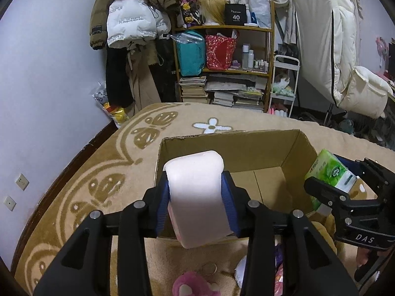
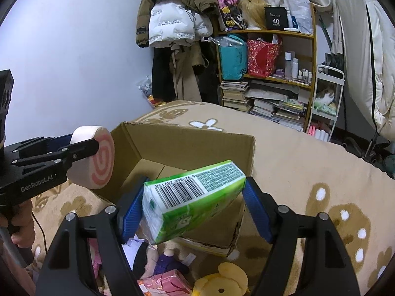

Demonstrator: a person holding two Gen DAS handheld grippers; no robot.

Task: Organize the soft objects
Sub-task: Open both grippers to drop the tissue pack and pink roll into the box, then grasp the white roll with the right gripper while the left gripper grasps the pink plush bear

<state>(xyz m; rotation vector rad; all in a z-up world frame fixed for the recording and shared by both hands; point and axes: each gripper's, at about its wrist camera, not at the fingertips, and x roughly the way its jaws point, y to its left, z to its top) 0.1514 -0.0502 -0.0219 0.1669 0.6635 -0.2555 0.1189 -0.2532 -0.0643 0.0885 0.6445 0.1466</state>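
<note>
**Cardboard box waits under two loaded grippers**

Pink and white, the swirl cushion (image 1: 196, 197) sits between the blue pads of the left gripper (image 1: 196, 192), which press its two sides above the near left corner of the cardboard box (image 1: 246, 153). In the right wrist view the same cushion (image 2: 95, 157) shows its pink spiral face, at the left of the box's open top. The box (image 2: 192, 145) stands open on a beige blanket (image 2: 308, 160) patterned with brown flowers, its floor bare. Further right, the right gripper (image 2: 195, 204) has its jaws clamped on a green tissue pack (image 2: 192, 197), tilted, barcode up, over the box's near right wall. Below it, near the bottom edge, lie a yellow plush toy (image 2: 222, 281) and pink packets (image 2: 167, 281). A pink plush (image 1: 190, 286) lies near the left gripper's base.
</note>
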